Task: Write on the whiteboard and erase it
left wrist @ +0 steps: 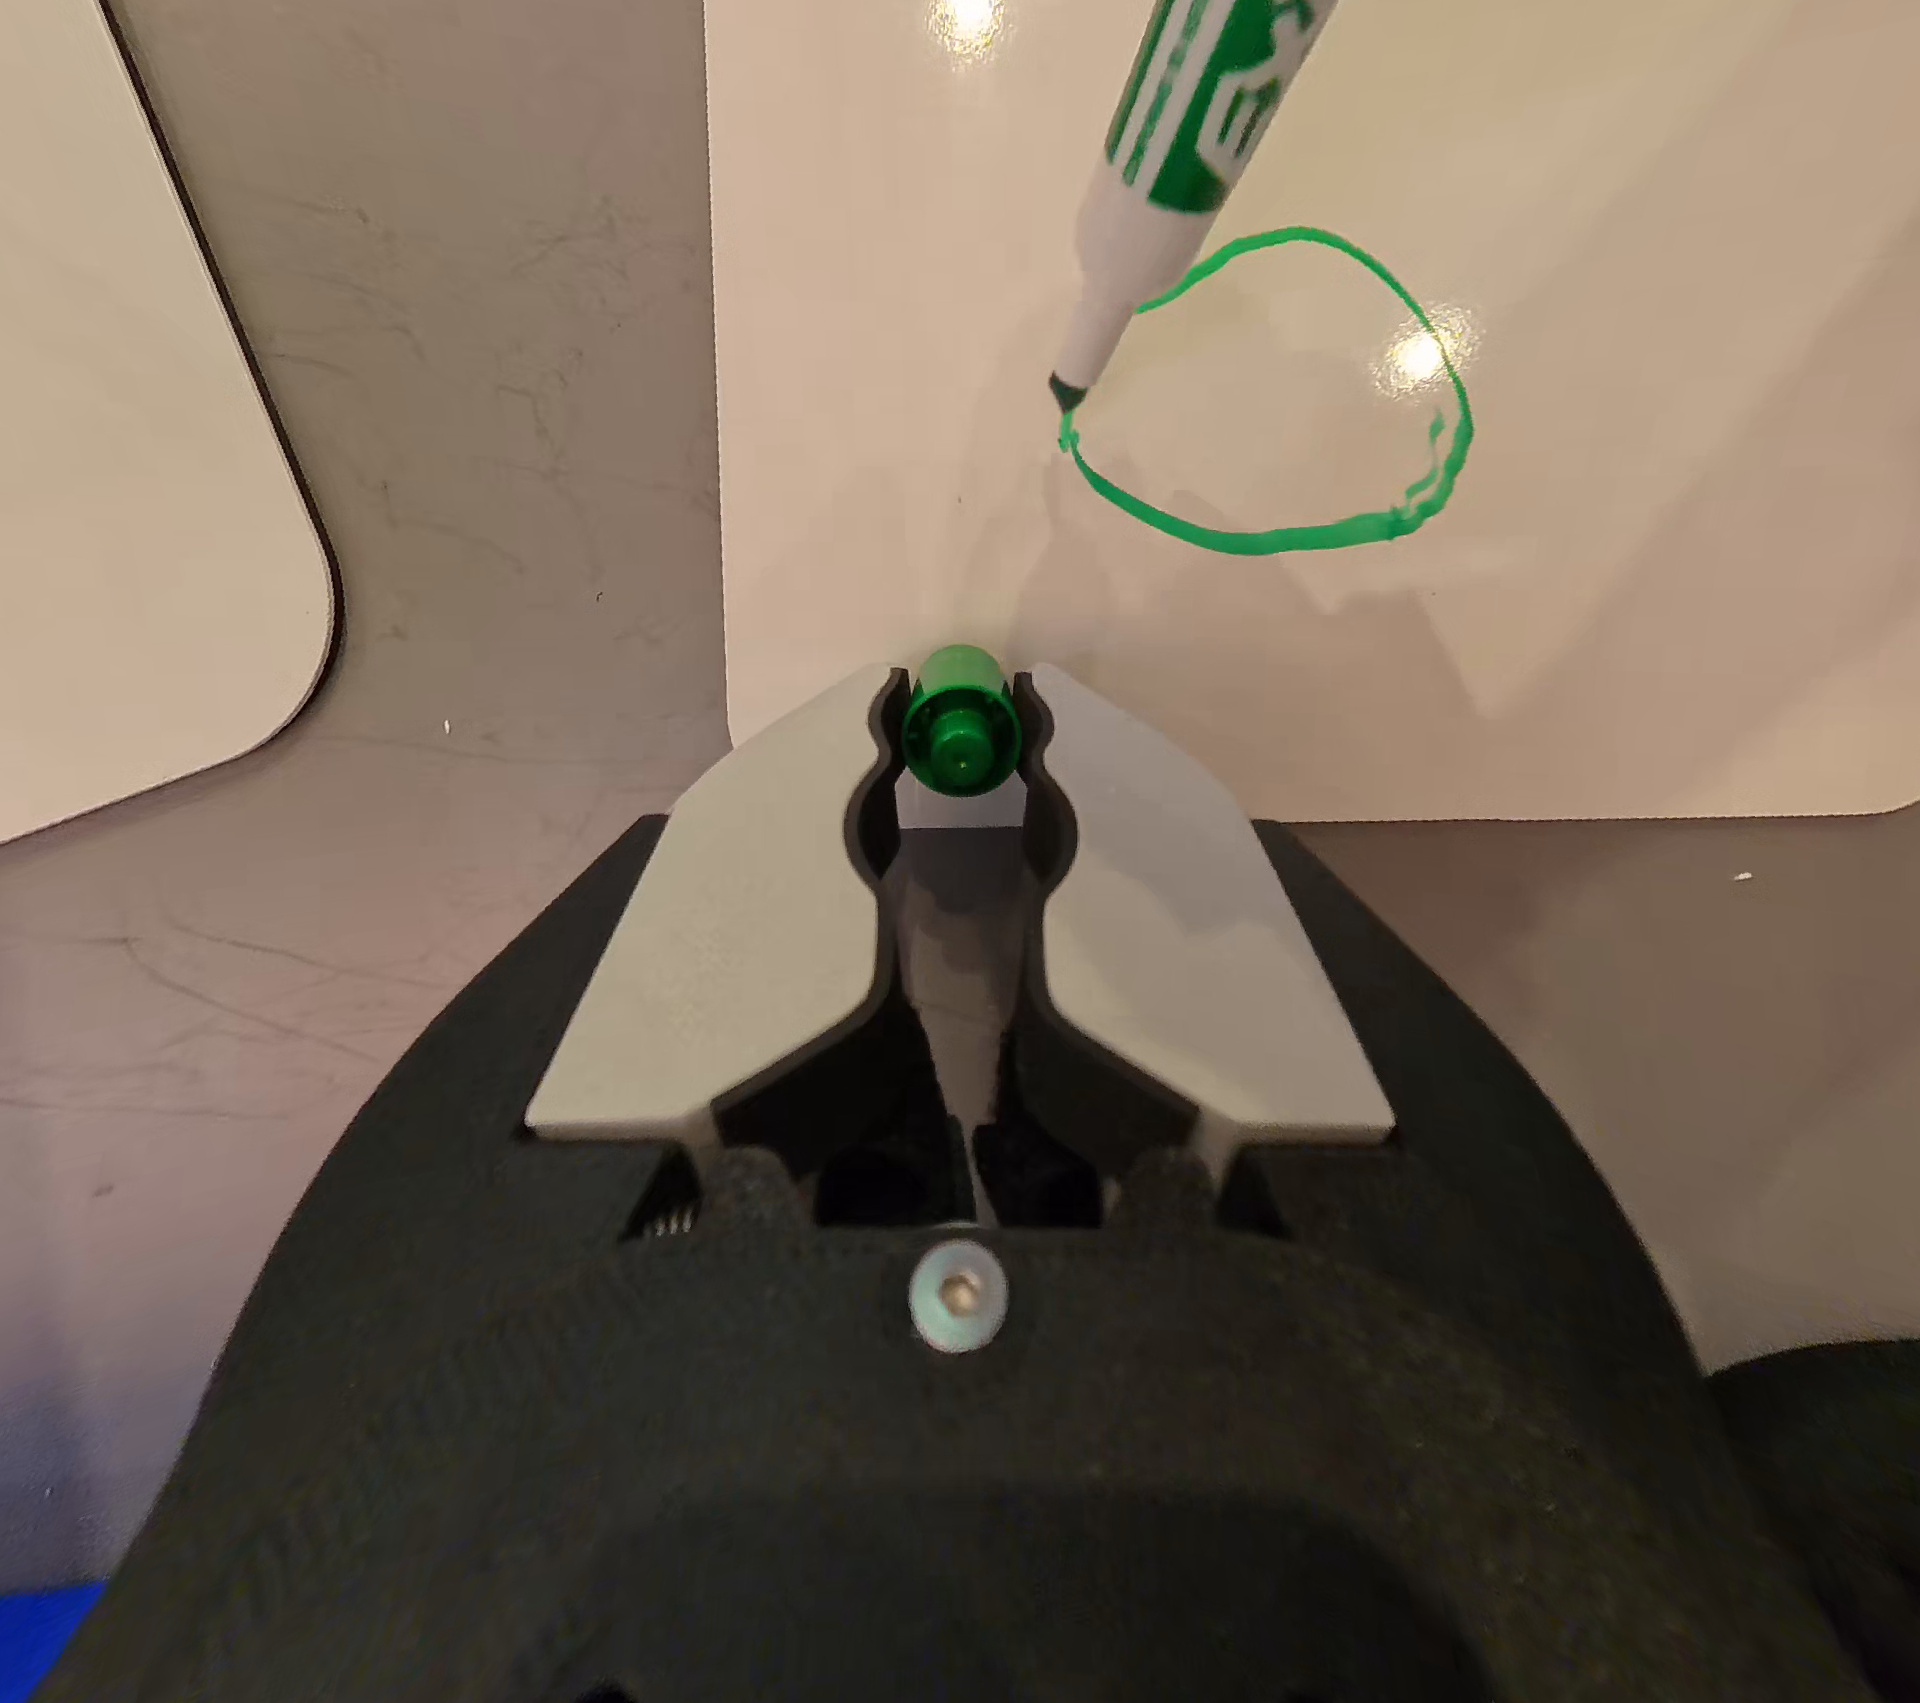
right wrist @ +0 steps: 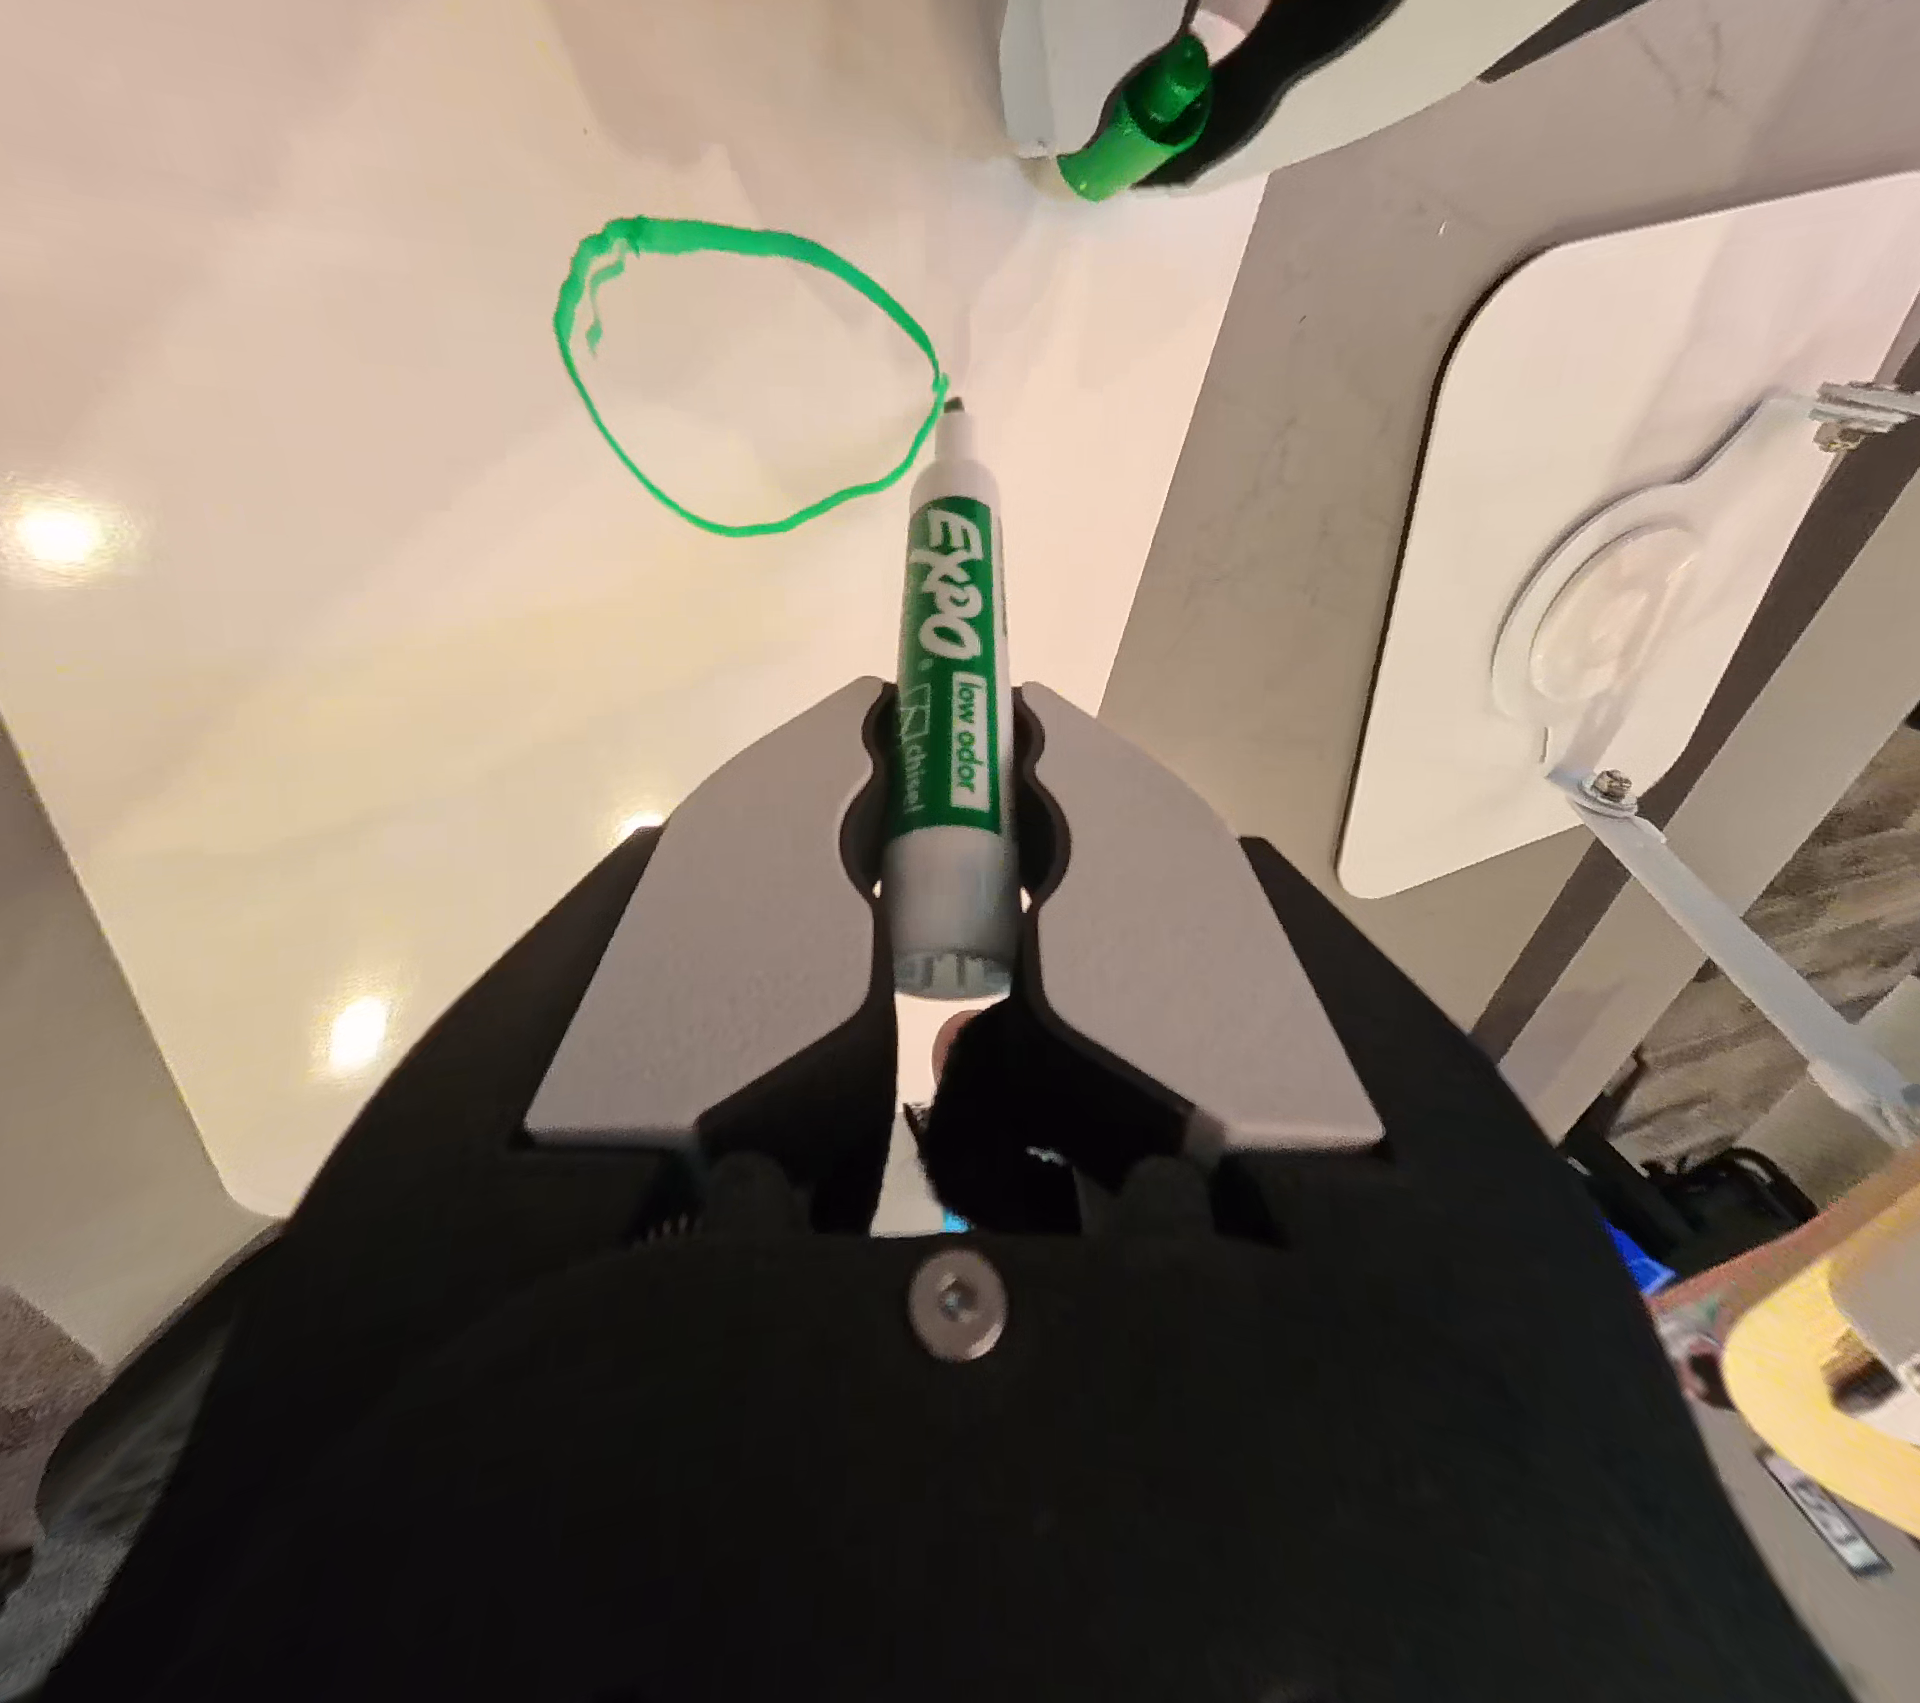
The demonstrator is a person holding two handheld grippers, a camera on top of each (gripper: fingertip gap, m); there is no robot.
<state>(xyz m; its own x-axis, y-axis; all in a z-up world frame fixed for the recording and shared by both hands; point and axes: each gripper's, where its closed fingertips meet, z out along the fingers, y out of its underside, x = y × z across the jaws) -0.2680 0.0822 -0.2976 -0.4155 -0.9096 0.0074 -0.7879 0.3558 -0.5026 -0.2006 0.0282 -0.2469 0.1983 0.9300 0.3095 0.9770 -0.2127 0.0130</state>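
Observation:
My right gripper (right wrist: 951,718) is shut on a green and white marker (right wrist: 948,687). The marker's tip touches the white whiteboard (right wrist: 312,95) at the edge of a green drawn loop (right wrist: 748,375). My left gripper (left wrist: 958,708) is shut on the marker's green cap (left wrist: 956,734) and rests at the whiteboard's near edge (left wrist: 831,406). In the left wrist view the marker (left wrist: 1236,22) comes down from the top and its tip meets the loop (left wrist: 1278,396) at the loop's left side. The left gripper with the cap (right wrist: 1138,126) also shows at the top of the right wrist view.
The whiteboard lies on a grey tabletop (left wrist: 468,303). A second white board (left wrist: 125,406) lies to the left; in the right wrist view it (right wrist: 1558,562) carries a clear suction mount and a metal bracket. A yellow object (right wrist: 1818,1362) is at the lower right. Some 10 centimetres of space lies between my two pairs of fingers. My left tips are about 30 centimetres from the yellow object (right wrist: 1818,1362), my right tips only 25 centimetres.

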